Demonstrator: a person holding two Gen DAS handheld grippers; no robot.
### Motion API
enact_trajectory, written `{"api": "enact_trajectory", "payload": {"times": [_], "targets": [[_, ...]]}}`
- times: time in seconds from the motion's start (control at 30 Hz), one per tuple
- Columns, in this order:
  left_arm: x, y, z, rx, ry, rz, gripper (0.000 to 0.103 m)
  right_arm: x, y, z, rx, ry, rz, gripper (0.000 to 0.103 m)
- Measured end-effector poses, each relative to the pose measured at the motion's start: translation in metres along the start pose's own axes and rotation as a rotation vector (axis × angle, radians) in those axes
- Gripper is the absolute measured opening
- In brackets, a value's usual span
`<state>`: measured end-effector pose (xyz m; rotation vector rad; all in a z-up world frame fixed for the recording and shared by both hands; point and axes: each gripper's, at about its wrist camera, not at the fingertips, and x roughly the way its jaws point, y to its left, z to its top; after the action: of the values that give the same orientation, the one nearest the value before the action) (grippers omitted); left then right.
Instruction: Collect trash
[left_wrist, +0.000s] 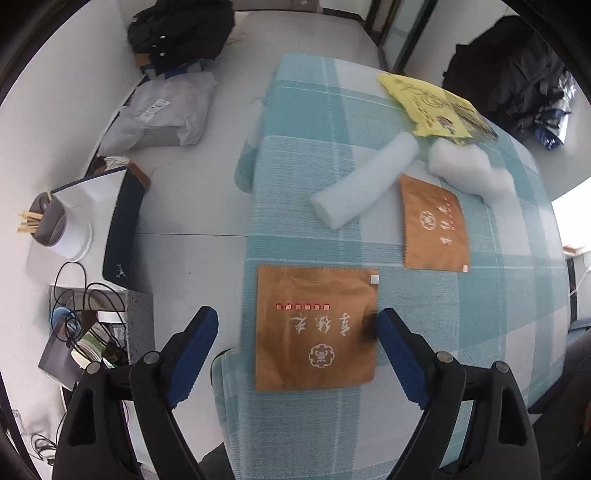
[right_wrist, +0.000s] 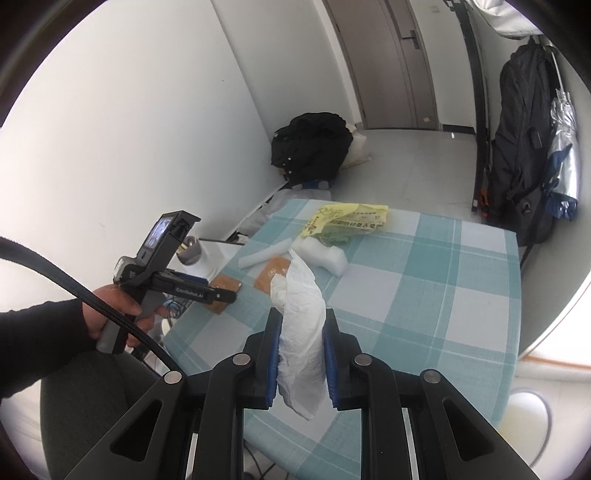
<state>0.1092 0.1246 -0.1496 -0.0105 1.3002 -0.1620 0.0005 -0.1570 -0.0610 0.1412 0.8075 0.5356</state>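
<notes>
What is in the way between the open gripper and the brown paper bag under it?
Nothing visible. The left hand-held gripper hangs open right over the nearest brown bag, which lies flat on the tablecloth with nothing on top.

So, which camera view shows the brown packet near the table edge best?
The left wrist view: the brown packet lies flat and close between the open left gripper. In the right wrist view that gripper mostly hides it.

**Soft daylight, heavy fisheye warp**

Evenly lit by cool, diffuse daylight; overexposed white glare at the right edge of both views. Only a faint shadow on the checked tablecloth (left_wrist: 424, 302). Strong barrel distortion, dark vignette in every corner. Slight smear at the brown packet (left_wrist: 317, 328) edge; gripper fingers close to the lens a little soft.
</notes>
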Motion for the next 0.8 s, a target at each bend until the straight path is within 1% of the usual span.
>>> {"api": "enact_trajectory", "payload": {"times": [0.1, 0.13, 0.17, 0.3, 0.33, 0.37, 0.4, 0.47, 0.53, 0.57, 0.7, 0.8], "targets": [[0.001, 0.006, 0.0, -0.031, 0.014, -0.041, 0.083, 0.001, 0.0, 0.0, 0.007, 0.003, 0.0, 0.021], [0.001, 0.009, 0.0, -0.042, 0.013, -0.051, 0.08, 0.0, 0.001, 0.0, 0.006, 0.003, -0.001, 0.021], [0.0, 0.01, 0.0, -0.053, 0.012, -0.067, 0.074, 0.001, 0.002, 0.0, 0.004, 0.005, -0.004, 0.021], [0.0, 0.018, -0.001, -0.106, 0.015, -0.105, 0.065, 0.002, 0.003, 0.001, -0.002, 0.006, -0.001, 0.021], [-0.001, 0.019, -0.001, -0.118, 0.012, -0.117, 0.059, 0.003, 0.003, 0.001, -0.003, 0.006, 0.0, 0.021], [-0.002, 0.019, -0.001, -0.128, 0.013, -0.12, 0.056, 0.003, 0.004, 0.001, -0.01, 0.005, -0.006, 0.021], [-0.003, 0.019, -0.002, -0.132, 0.01, -0.111, 0.056, 0.004, 0.005, 0.001, -0.016, 0.006, -0.013, 0.021], [-0.006, 0.019, -0.002, -0.121, 0.0, -0.104, 0.048, 0.005, 0.005, 0.001, -0.013, 0.009, -0.006, 0.021], [-0.008, 0.016, -0.003, -0.11, -0.006, -0.075, 0.045, 0.006, 0.007, 0.001, -0.019, 0.013, -0.011, 0.021], [-0.009, 0.017, -0.003, -0.11, -0.007, -0.08, 0.043, 0.006, 0.007, 0.001, -0.018, 0.014, -0.009, 0.021], [-0.011, 0.018, -0.005, -0.125, -0.003, -0.095, 0.04, 0.005, 0.009, 0.0, -0.022, 0.013, -0.006, 0.021], [-0.012, 0.019, -0.006, -0.128, -0.004, -0.066, 0.039, 0.006, 0.01, 0.0, -0.023, 0.014, -0.007, 0.021]]}}
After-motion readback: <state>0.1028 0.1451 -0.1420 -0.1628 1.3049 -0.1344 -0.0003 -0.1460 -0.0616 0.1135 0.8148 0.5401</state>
